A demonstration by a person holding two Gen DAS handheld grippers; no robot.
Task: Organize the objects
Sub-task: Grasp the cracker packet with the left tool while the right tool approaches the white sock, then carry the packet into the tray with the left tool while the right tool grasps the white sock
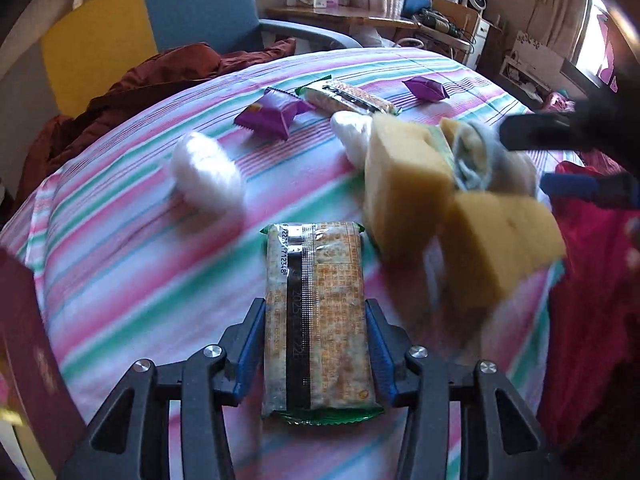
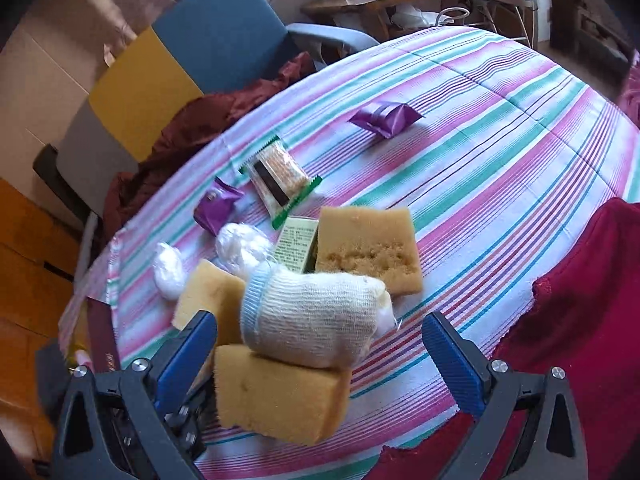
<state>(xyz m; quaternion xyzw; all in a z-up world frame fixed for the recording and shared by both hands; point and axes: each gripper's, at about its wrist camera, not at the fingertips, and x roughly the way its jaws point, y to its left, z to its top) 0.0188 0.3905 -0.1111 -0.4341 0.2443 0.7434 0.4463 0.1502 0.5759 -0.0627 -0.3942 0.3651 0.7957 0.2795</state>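
Beside the yellow sponge blocks (image 1: 404,184) on the striped bedspread (image 1: 120,248), your left gripper (image 1: 316,344) clasps the long green-edged cracker packet (image 1: 320,316), your right gripper (image 2: 320,344) gapes empty; likely next, lift it toward its twin.

My left claw (image 1: 316,344): matte black linkage arms with triangular cut-outs, round silver screw heads at the pivots, and blue ribbed fingers (image 1: 250,344). My right claw (image 2: 320,354): the same black frame, silver screws, and blue textured pads (image 2: 452,356) on black backing.
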